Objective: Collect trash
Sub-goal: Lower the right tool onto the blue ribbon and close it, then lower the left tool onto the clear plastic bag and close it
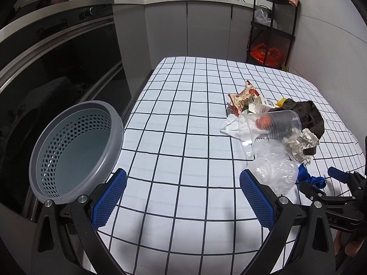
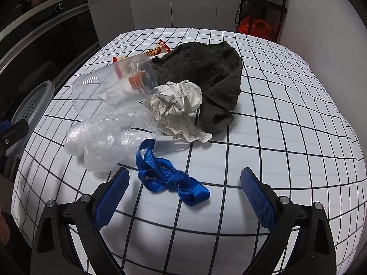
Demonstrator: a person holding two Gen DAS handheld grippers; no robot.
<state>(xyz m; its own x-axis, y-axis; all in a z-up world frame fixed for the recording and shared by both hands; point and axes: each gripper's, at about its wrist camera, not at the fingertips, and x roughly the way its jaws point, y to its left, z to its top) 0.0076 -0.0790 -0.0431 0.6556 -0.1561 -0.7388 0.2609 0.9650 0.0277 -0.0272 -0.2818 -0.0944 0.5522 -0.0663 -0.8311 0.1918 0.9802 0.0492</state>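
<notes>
A pile of trash lies on the checked tablecloth [image 1: 183, 114]: a clear plastic cup [image 2: 110, 87] on its side, crumpled paper [image 2: 176, 107], a clear plastic bag [image 2: 101, 142], a knotted blue strap [image 2: 174, 181], a dark cloth [image 2: 206, 75] and red snack wrappers [image 1: 243, 96]. A grey perforated basket [image 1: 75, 149] stands empty at the table's left edge. My left gripper [image 1: 183, 194] is open and empty, between basket and pile. My right gripper [image 2: 183, 197] is open and empty, just in front of the blue strap; it also shows in the left wrist view [image 1: 321, 183].
A dark oven front [image 1: 57, 68] runs along the left of the table. Grey cabinets [image 1: 183, 23] stand behind it. A black shelf cart [image 1: 273, 27] with an orange bag stands at the back right, by a white wall.
</notes>
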